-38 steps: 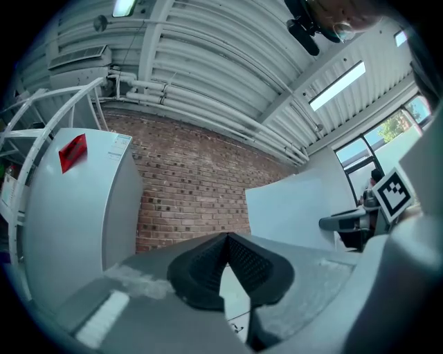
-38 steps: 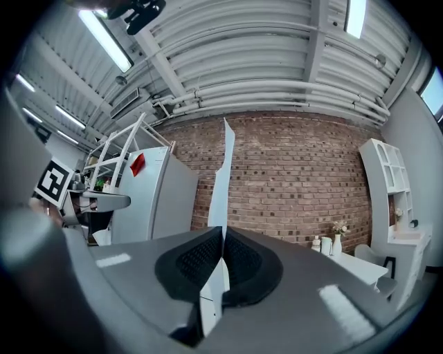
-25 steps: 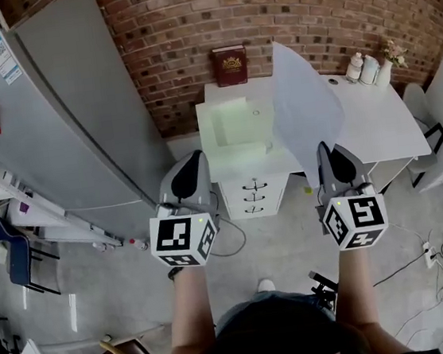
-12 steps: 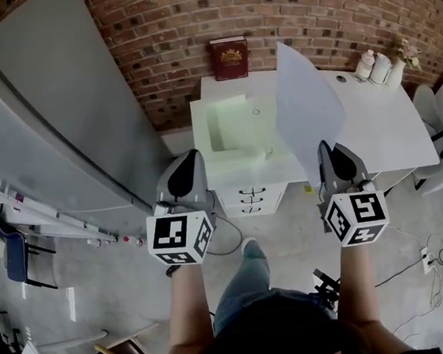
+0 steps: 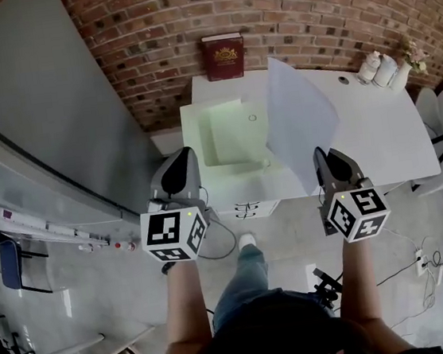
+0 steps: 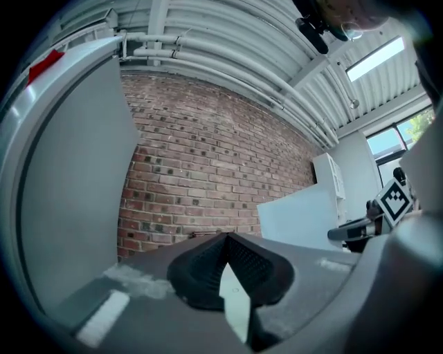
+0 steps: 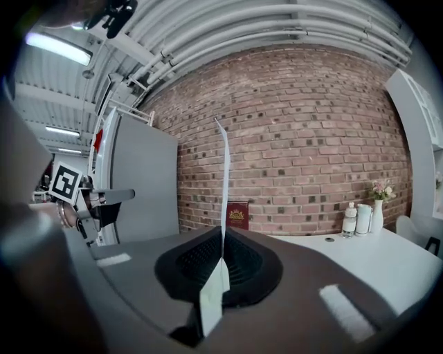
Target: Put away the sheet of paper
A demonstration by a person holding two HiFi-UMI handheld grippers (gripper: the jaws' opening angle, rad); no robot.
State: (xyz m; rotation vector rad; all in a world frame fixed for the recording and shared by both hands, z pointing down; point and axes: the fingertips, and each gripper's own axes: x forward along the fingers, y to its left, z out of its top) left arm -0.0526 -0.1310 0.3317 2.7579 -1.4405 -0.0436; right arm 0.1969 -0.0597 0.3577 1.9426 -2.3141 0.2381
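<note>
The white sheet of paper [image 5: 298, 119] stands upright over the white desk [image 5: 376, 133], and my right gripper [image 5: 320, 154] is shut on its lower edge. In the right gripper view the sheet [image 7: 224, 173] rises edge-on from between the right gripper's [image 7: 223, 238] pressed pads. My left gripper [image 5: 180, 155] hovers before the desk's left front corner, shut with nothing held; its [image 6: 225, 238] pads meet at the tip. A pale green open folder or tray [image 5: 232, 131] lies on the desk's left part. The left gripper view catches the sheet [image 6: 297, 218] too.
A red book [image 5: 224, 55] leans on the brick wall at the desk's back. Two white bottles [image 5: 376, 69] and a small flower vase [image 5: 411, 57] stand at the back right corner. A grey refrigerator [image 5: 29, 108] stands to the left. Cables lie on the floor [image 5: 416, 256].
The person has stepped forward, so the desk sits closer beneath both grippers. The paper stays upright in the right gripper. Both grippers keep their spacing.
</note>
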